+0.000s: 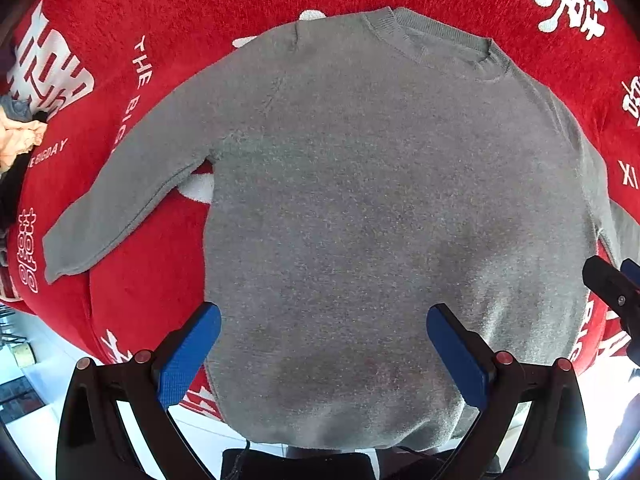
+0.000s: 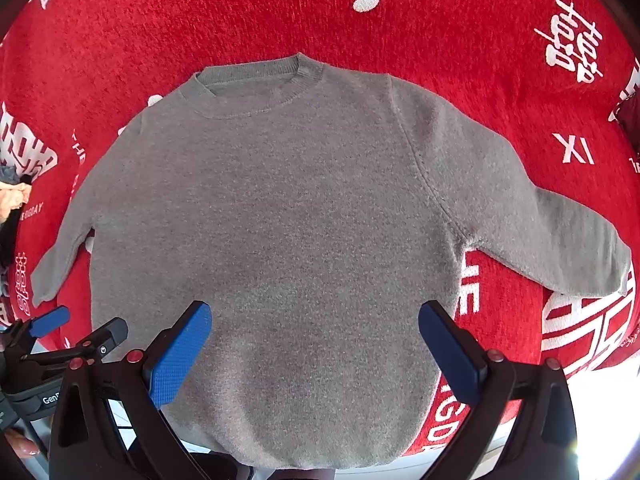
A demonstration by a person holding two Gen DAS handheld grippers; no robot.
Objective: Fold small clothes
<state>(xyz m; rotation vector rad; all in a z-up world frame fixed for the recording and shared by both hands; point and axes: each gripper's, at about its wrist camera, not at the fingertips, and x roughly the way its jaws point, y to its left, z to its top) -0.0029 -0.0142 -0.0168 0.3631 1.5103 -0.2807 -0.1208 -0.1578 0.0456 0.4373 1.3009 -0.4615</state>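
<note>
Red blanket (image 1: 168, 0) around flat sweater (image 1: 380, 220)

A red blanket (image 2: 460, 32) with white lettering is covering the surface; a grey sweater (image 2: 280, 220) is lying flat on it, sleeves spread.

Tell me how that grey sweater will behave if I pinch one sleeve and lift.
The sweater is soft knit lying flat, so it will probably droop and trail. The fuzzy red blanket under it may drag on it. It looks small, so likely light.
</note>
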